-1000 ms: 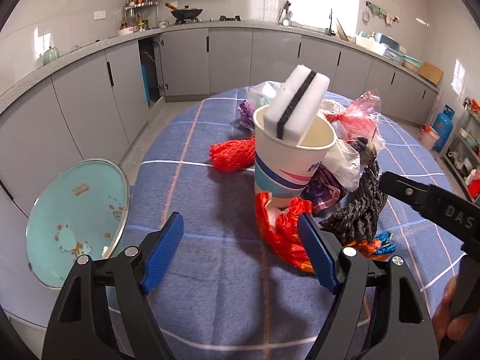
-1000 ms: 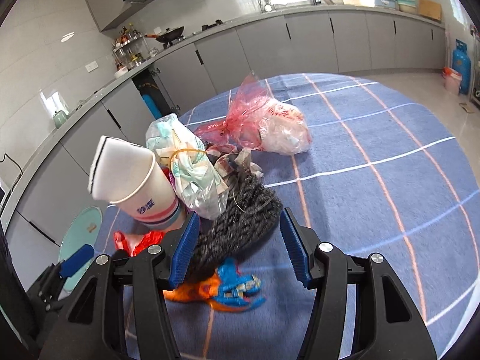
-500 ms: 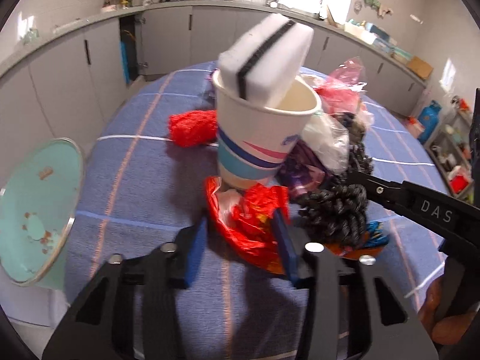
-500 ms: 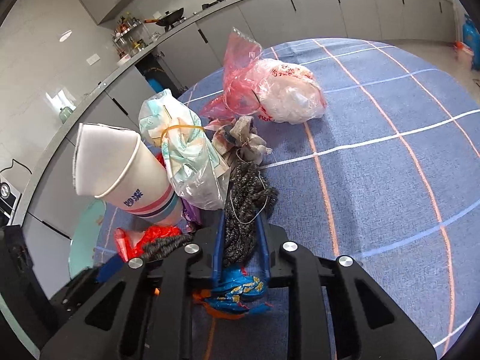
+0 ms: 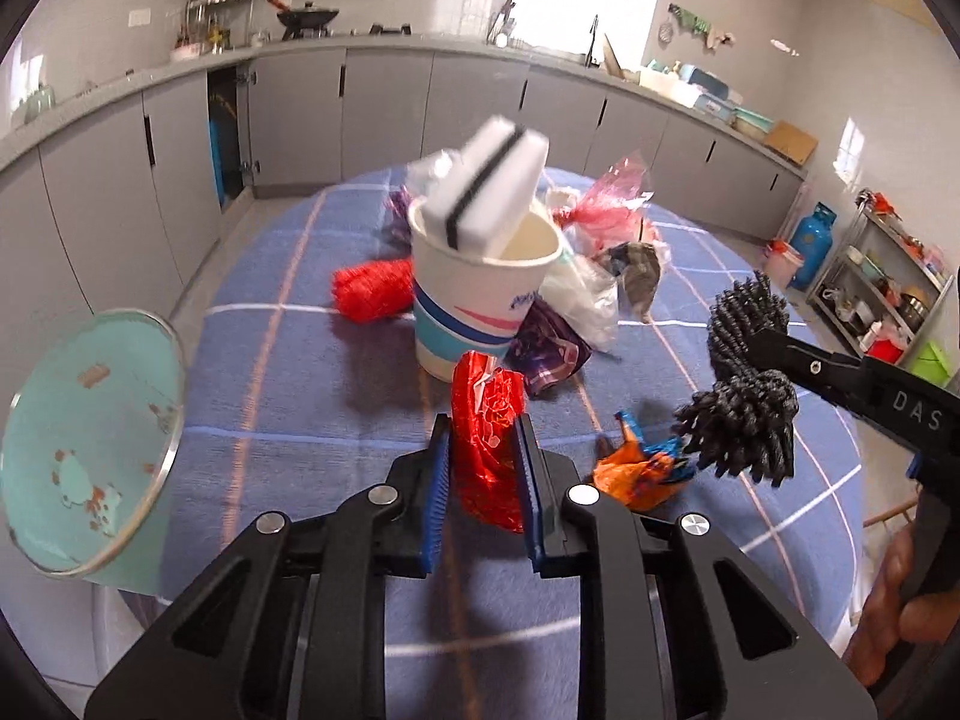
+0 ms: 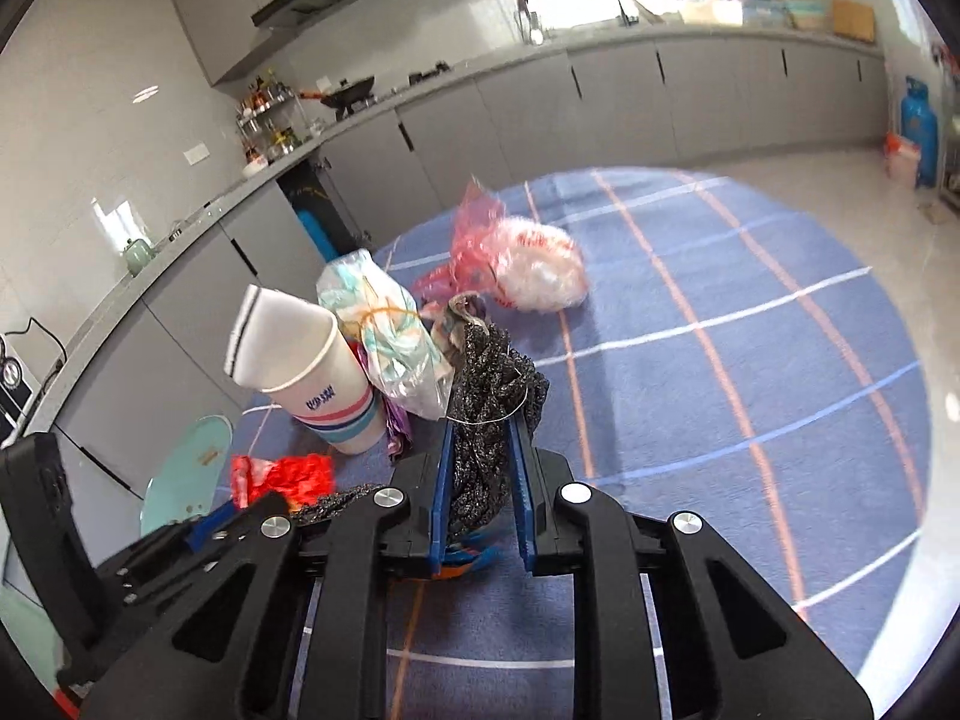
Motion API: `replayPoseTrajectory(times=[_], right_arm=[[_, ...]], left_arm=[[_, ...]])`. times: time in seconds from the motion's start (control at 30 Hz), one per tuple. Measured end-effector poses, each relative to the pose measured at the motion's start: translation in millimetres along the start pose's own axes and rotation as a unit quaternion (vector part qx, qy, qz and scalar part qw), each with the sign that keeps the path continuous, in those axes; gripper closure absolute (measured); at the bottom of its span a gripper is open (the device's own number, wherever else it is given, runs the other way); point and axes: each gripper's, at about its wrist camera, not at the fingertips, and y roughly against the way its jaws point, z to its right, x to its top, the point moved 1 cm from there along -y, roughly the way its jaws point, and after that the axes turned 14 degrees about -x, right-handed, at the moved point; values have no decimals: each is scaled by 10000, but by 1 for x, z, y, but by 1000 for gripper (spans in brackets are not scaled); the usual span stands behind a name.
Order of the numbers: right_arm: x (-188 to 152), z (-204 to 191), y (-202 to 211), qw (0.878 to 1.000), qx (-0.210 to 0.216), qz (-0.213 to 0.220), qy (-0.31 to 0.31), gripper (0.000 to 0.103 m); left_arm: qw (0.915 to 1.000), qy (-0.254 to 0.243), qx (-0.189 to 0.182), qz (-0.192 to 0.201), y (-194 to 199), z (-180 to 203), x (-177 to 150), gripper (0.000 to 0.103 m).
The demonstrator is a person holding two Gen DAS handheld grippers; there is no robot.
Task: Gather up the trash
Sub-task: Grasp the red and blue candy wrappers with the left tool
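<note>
— While two grippers work, what does each one hold?
— Left gripper (image 5: 480,444) is closing on one red wrapper (image 5: 486,420); right gripper (image 6: 480,450) clamps one black cord bundle (image 6: 486,420) above the table (image 6: 720,390).

A: Left gripper (image 5: 483,450), own wrist view: what state?
B: Black frame, blue-padded jaws tilted downward, closing, with a crumpled red wrapper (image 5: 487,420) between them and both pads against its sides.

A: Right gripper (image 6: 483,456), own wrist view?
B: Jaws drawn fully together on a dark knitted bundle (image 6: 489,414), which stands up between the blue pads; the tool points obliquely down.

A: Is the right gripper seen from the left camera?
B: Yes. It enters from the right edge, its dark arm reaching leftward with the bundle lifted clear of the tabletop (image 5: 312,360). The person's right hand (image 5: 894,618) wraps the handle at lower right.
</note>
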Motion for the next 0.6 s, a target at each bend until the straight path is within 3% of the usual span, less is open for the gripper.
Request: replayPoseTrajectory(times=[0.27, 0.6], right_arm=[[-5, -20, 18, 9995, 146, 181, 212, 84], [-15, -54, 31, 9975, 382, 197, 553, 84]], left_arm=[[9992, -114, 149, 351, 48, -6, -9, 84], [9969, 154, 354, 688, 83, -36, -9, 84]])
